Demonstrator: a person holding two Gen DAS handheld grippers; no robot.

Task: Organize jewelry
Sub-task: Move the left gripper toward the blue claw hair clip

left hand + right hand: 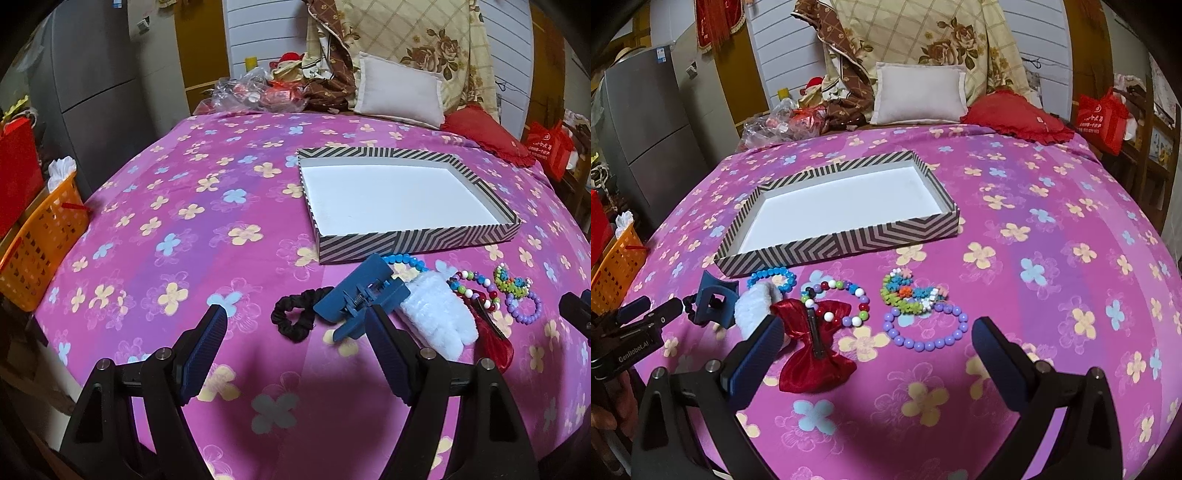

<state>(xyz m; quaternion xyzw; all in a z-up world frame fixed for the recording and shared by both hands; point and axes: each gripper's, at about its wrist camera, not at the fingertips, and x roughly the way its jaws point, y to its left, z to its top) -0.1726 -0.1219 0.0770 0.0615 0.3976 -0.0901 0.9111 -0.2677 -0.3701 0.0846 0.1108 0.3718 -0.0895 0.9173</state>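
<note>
A shallow striped box (413, 242) (849, 240) with a white inside lies on the pink flowered bedspread. In front of it lie a black scrunchie (291, 317), a blue hair claw (364, 295) (714, 301), a white fluffy scrunchie (439, 317) (753, 304), a blue bead bracelet (772, 277), a multicolour bead bracelet (476, 288) (836, 301), a red bow clip (812, 347), a flower-bead bracelet (908, 293) and a purple bead bracelet (524, 308) (925, 326). My left gripper (295, 314) is open above the black scrunchie. My right gripper (877, 325) is open near the purple bracelet.
An orange basket (40, 240) stands at the bed's left edge. Pillows (399, 88), a red cushion (1015, 114) and folded blankets pile at the head of the bed. A grey fridge (646, 140) stands far left.
</note>
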